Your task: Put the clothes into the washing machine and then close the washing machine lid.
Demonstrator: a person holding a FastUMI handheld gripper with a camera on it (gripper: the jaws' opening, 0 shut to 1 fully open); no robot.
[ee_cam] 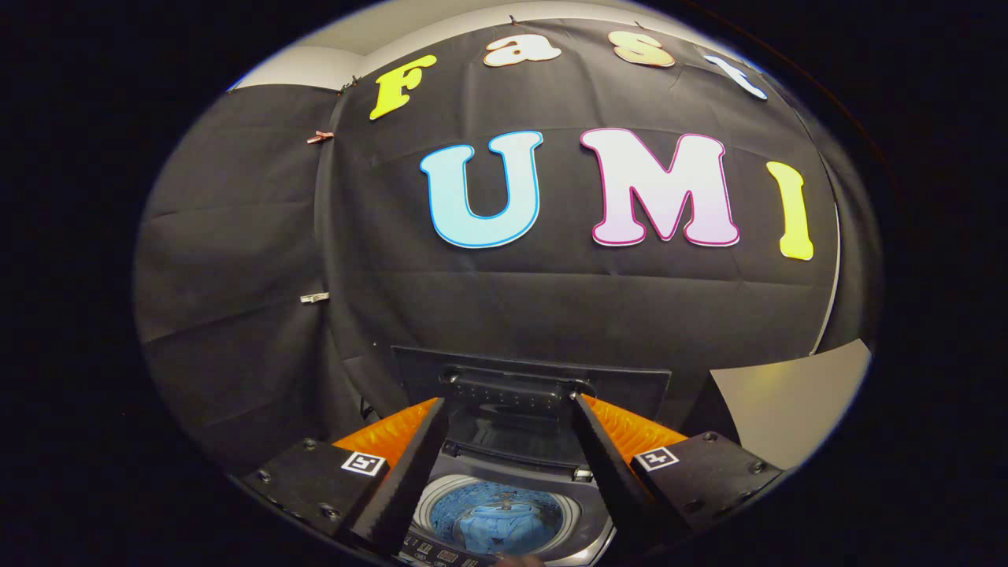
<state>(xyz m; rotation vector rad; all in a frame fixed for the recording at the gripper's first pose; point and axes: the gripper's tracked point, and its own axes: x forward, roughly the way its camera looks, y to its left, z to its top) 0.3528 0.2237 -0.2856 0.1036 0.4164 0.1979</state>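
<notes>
Low centre of the frame, the grey top-loading washing machine sits with its dark lid upright, hinged at the far side. Between the spread, empty fingers of the black claw, the blue clothes lie bundled down in the round drum.

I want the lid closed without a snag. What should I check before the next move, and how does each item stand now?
1. Clothes in the drum: ok, blue clothes lie inside the washing machine.
2. Nothing hanging over the rim: cannot tell, the near rim is cut off.
3. Lid state: not ok, it stands open and upright behind the drum.
4. Claw empty: ok, fingers spread apart, nothing between them.
5. Claw at the lid: ok, fingertips reach its top edge.
</notes>
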